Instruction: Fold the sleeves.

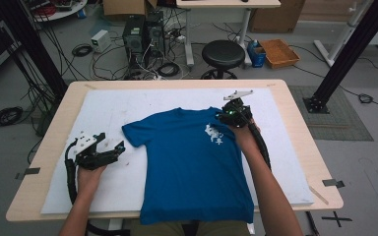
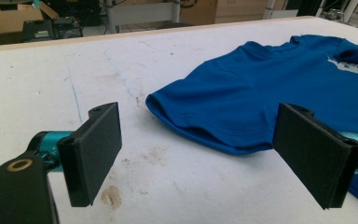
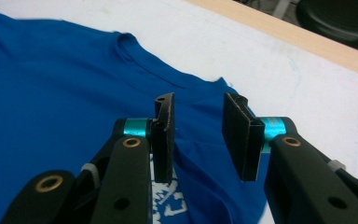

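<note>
Black grippers (image 1: 234, 114), teal collars, brass rivets, black cables.

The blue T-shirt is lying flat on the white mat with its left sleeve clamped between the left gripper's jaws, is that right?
Not clamped. In the left gripper view the left gripper stands wide open, its jaws apart on either side of the sleeve. The blue T-shirt does lie flat on the white mat.

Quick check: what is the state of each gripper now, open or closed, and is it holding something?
Left gripper: open wide, holding nothing, beside the blue T-shirt sleeve.
Right gripper: open, nothing between its fingers, above the T-shirt.
</note>
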Tool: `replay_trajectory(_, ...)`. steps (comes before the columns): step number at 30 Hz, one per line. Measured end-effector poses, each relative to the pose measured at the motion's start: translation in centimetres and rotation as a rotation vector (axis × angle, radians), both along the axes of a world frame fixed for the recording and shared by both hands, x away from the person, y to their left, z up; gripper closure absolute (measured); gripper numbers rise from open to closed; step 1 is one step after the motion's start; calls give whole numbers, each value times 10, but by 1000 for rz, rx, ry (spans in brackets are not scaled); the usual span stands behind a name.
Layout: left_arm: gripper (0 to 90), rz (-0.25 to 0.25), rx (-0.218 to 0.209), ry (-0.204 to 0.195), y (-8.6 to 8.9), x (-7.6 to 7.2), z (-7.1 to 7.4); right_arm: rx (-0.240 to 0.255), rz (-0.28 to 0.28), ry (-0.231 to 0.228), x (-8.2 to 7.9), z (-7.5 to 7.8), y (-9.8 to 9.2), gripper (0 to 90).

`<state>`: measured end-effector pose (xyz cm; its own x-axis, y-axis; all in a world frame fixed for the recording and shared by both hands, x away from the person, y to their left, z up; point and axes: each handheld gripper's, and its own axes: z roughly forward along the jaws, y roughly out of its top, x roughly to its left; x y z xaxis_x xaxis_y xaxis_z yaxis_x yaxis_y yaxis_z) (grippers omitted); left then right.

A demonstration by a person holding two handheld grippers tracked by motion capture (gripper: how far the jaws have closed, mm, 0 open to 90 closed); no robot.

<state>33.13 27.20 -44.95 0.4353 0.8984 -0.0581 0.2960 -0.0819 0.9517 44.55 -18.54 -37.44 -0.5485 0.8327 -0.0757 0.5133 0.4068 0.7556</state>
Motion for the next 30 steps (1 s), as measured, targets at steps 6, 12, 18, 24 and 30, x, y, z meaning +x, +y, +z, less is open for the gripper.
replay_trajectory(6,157,2,0,0,0,0,0,-79,-155,36,-1,-18,-31,733)
replay_trajectory(12,158,4,4,7,-1,0,0,-11,-301,197,3,-44,-77,743)
replay_trajectory(18,158,7,7,10,-1,1,0,102,-21,221,-9,-49,-65,808)
replay_trajectory(24,158,6,13,9,-1,1,0,110,219,274,-23,-47,-38,812)
replay_trajectory(30,158,10,13,10,-2,1,0,87,-87,121,-20,-38,-55,646)
